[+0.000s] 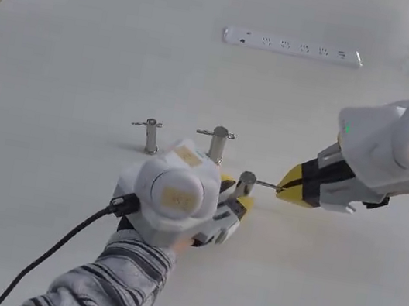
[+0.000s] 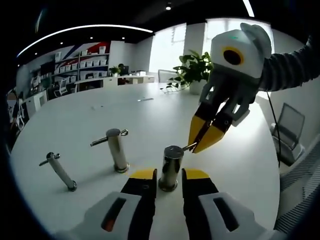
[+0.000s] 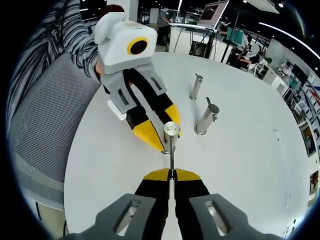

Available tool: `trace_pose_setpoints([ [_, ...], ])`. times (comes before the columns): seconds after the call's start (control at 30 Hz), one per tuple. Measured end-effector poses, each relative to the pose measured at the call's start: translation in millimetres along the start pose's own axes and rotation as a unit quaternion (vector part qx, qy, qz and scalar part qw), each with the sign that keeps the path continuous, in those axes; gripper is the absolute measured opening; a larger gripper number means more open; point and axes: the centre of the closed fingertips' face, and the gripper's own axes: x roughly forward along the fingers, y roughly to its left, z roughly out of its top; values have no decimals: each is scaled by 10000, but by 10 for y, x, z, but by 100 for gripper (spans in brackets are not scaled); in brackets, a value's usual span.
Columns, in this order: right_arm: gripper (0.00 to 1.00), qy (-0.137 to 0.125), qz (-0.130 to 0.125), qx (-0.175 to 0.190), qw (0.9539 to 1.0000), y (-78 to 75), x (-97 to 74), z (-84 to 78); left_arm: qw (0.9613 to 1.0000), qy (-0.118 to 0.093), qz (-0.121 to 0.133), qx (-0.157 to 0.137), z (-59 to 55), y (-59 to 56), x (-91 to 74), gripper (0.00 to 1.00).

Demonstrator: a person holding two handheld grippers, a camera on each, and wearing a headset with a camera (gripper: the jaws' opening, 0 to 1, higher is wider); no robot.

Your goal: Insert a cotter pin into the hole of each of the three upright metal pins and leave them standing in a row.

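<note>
Standing left of the third metal pin [image 1: 246,182], the leftmost metal pin [image 1: 151,136] and middle metal pin [image 1: 217,146] carry fitted cotter pins [image 1: 147,123]. The left tongs [image 2: 169,172] are clamped on the third metal pin's base; just right of it, the right tongs [image 1: 282,188] pinch a loose cotter pin [image 1: 266,184], its tip touching that pin's head

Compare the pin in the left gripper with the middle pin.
The held pin sits in the left gripper; the middle pin stands free. The middle pin has its cotter pin through; the held pin's only touches its head, pinched by the right gripper. Both stand upright.
</note>
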Motion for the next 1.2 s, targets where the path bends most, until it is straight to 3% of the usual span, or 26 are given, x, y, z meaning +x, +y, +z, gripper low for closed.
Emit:
trace_pose_setpoints([
  [0.37,0,64,105,-121,9999,49,-12,69,10000,57,8,21,-37,-9,8,11],
  [0.53,0,112,140,-150,9997,32,-7,55,9997,67,-34,225,-42,-10,4,10],
  [0.73,0,121,139,356,9992,33,-2,56,9995,48,12,319,-47,-10,8,10],
  [1.07,0,137,84,225,9996,72,3,83,9995,29,27,322,-45,-7,6,9],
  [1.13,0,51,152,160,9997,94,0,108,9995,26,15,325,-49,-9,6,9],
  [1.17,0,-117,194,173,9996,103,-2,154,9995,22,12,328,-48,-10,6,9],
  [1.2,0,-251,217,406,9986,101,-4,193,9995,25,-14,322,-50,-24,8,9],
])
